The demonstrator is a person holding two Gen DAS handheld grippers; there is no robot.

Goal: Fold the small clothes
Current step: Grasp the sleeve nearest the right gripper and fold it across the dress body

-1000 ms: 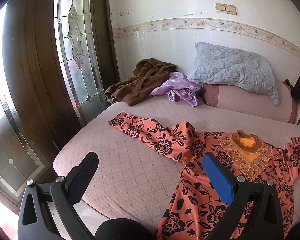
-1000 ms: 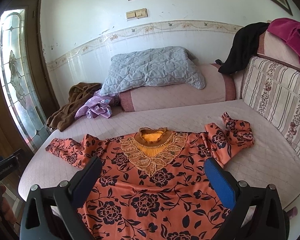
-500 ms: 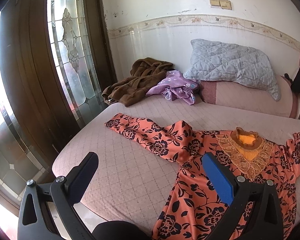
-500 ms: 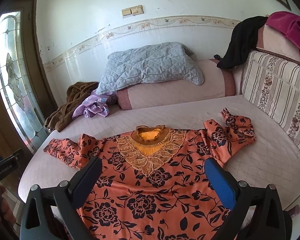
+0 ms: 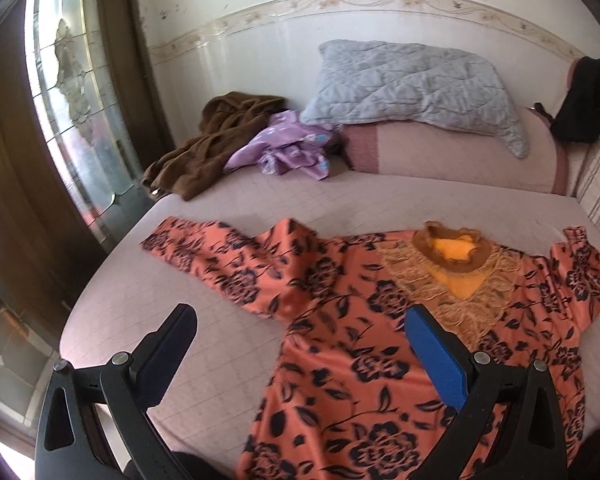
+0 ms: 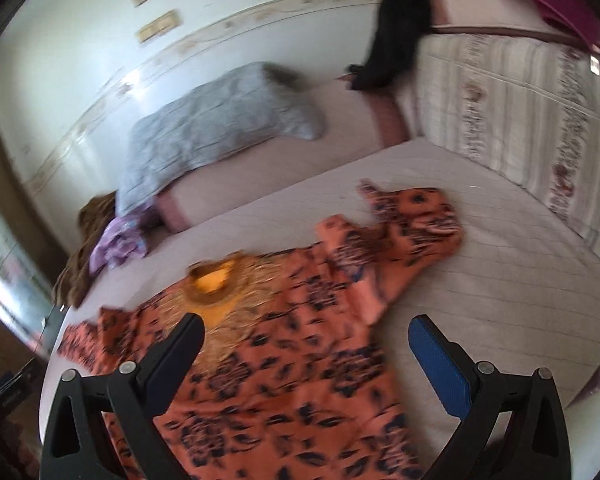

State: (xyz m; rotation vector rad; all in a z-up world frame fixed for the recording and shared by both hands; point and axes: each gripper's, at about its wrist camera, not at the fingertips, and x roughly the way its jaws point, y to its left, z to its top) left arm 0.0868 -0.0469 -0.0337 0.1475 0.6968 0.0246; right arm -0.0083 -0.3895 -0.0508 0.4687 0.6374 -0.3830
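On the bed (image 5: pixel 228 360) the orange floral top (image 5: pixel 360 344) lies spread flat; the left gripper (image 5: pixel 300 344) and right gripper (image 6: pixel 306 350), both spread and empty, have swung closer toward its sleeves, so folding seems about to start

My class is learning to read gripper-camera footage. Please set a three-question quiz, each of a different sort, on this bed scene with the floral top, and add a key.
1. True or false: the left gripper is shut on the orange floral top.
2. Multiple choice: what lies on the pink bolster by the wall? A) a grey quilted pillow B) a brown garment C) a purple garment
3. Fill in: the top's outstretched sleeve points towards the ____ door.

Key
1. False: both it and the right gripper are open and hold nothing.
2. A, the grey quilted pillow.
3. Glass: the glass door stands on that side.
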